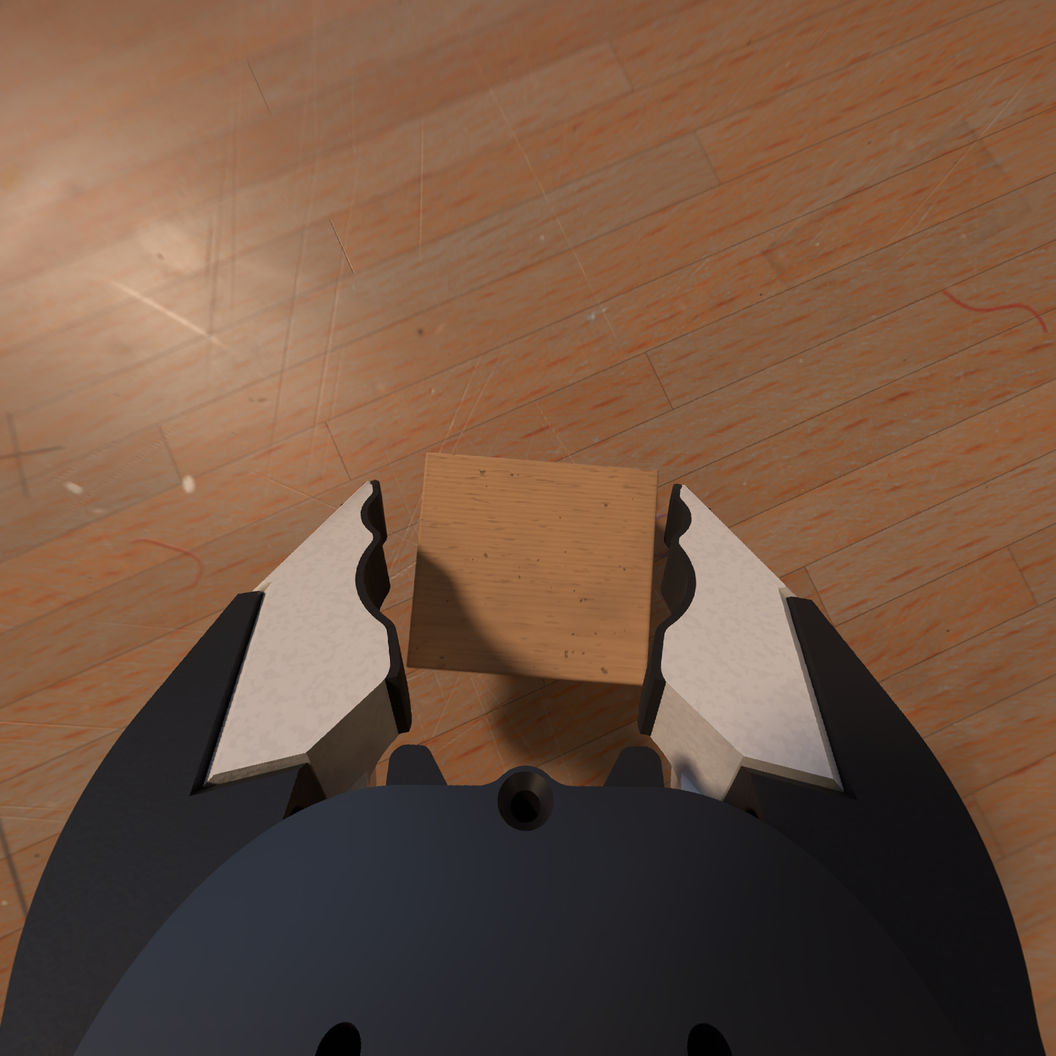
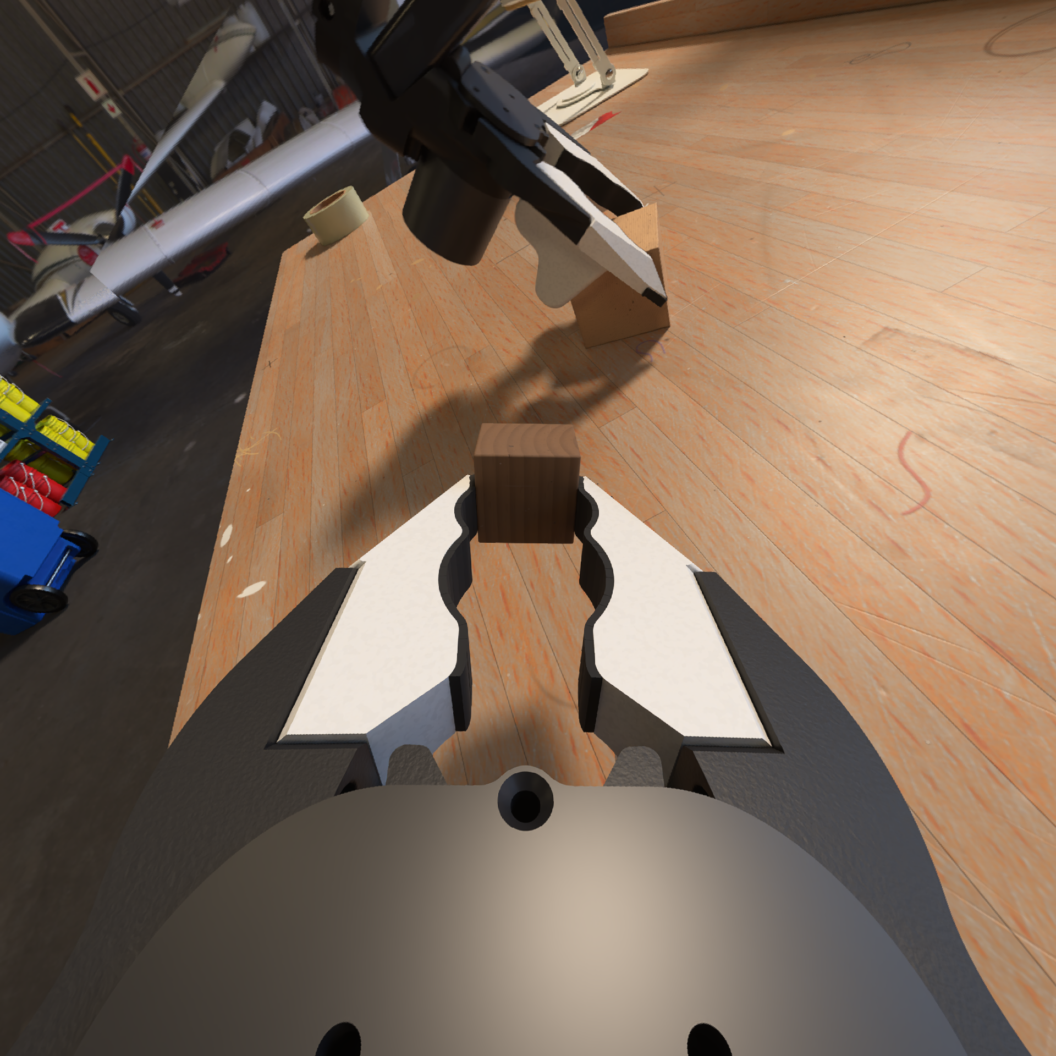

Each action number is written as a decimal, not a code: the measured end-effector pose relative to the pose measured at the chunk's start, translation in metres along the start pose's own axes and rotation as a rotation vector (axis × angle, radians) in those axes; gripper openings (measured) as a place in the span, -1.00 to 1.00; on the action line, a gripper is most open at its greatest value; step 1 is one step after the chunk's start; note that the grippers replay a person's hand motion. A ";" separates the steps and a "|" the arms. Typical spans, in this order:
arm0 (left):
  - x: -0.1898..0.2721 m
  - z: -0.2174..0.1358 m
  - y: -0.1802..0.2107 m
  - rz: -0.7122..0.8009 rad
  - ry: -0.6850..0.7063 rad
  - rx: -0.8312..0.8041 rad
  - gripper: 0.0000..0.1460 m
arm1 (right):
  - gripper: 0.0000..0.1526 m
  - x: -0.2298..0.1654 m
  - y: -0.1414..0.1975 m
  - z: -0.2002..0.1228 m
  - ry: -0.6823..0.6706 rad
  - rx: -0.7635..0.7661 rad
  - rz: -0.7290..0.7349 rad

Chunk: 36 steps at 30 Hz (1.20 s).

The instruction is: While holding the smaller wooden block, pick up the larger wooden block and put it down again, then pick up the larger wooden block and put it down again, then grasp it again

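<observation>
The larger wooden block (image 1: 531, 571) is light brown and sits on the wooden table (image 1: 571, 228). My left gripper (image 1: 526, 487) is open and straddles it, with a narrow gap on each side. In the right wrist view the left gripper (image 2: 646, 251) comes down from above over the larger block (image 2: 617, 314). My right gripper (image 2: 526, 483) is shut on the smaller, dark brown wooden block (image 2: 526, 491), held at its fingertips above the table (image 2: 800, 514), nearer than the larger block.
A roll of beige tape (image 2: 336, 214) lies at the table's far left corner. A white flat stand (image 2: 594, 86) is at the far end. The table's left edge (image 2: 251, 457) drops to a dark floor with a blue bin (image 2: 28, 566) and an aircraft beyond.
</observation>
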<state>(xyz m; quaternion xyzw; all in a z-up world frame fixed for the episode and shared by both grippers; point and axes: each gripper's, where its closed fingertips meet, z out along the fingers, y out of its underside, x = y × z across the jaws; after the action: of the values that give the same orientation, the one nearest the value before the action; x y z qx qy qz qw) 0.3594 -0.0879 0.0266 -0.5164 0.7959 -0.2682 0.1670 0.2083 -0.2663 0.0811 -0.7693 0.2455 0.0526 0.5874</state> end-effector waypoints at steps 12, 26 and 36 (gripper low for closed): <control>0.000 -0.002 0.017 0.031 0.046 -0.010 0.39 | -0.56 -0.004 0.000 0.003 0.004 -0.011 -0.015; 0.002 -0.003 0.032 0.045 0.028 0.004 0.31 | -0.56 -0.006 0.002 0.003 0.002 -0.021 -0.027; 0.007 -0.004 0.033 0.094 0.062 -0.019 0.30 | -0.56 -0.005 0.001 0.001 0.004 -0.017 -0.027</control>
<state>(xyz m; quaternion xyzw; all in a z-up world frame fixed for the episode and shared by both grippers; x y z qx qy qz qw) 0.3300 -0.0830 0.0099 -0.4713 0.8266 -0.2685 0.1500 0.2037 -0.2634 0.0821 -0.7778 0.2357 0.0454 0.5809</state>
